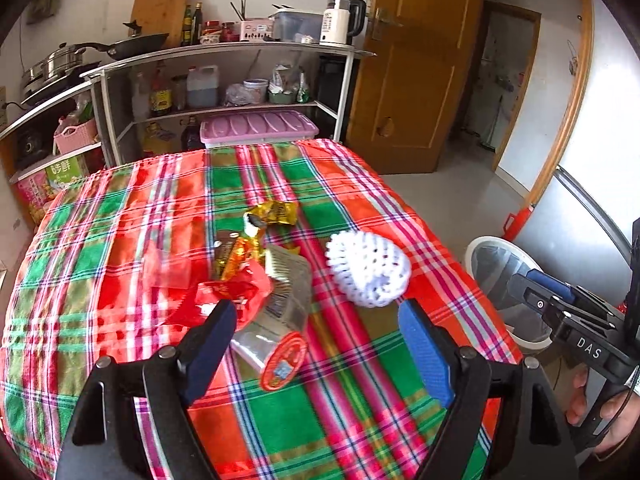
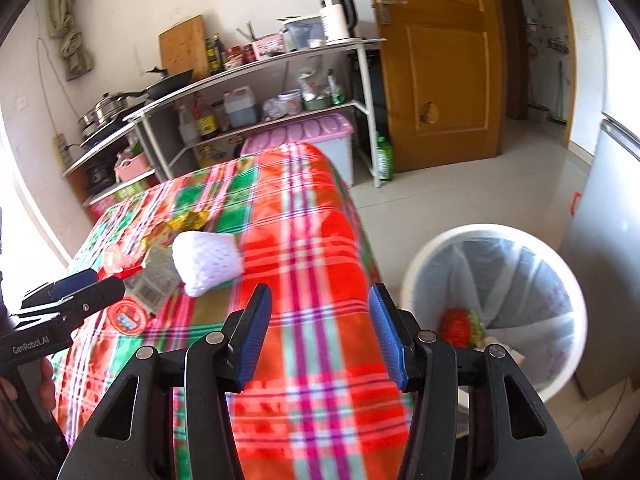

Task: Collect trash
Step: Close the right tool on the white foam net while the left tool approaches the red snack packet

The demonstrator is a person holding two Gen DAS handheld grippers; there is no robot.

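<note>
Trash lies on the plaid tablecloth [image 1: 120, 216]: a white foam fruit net [image 1: 368, 268], a silver wrapper with a red round label [image 1: 280, 320], a red wrapper [image 1: 236, 292] and gold wrappers [image 1: 272, 214]. My left gripper [image 1: 320, 332] is open and empty, just in front of the silver wrapper. My right gripper [image 2: 316, 332] is open and empty above the table's right edge, next to the white bin [image 2: 496, 312]. The bin holds a red and green piece of trash [image 2: 460, 326]. The foam net also shows in the right wrist view [image 2: 206, 264].
A metal shelf rack [image 1: 224, 56] with pans, bottles and a kettle stands behind the table. A pink-lidded box [image 1: 258, 128] sits under it. A wooden door [image 1: 412, 80] is at the back right. A fridge [image 2: 612, 216] stands beside the bin.
</note>
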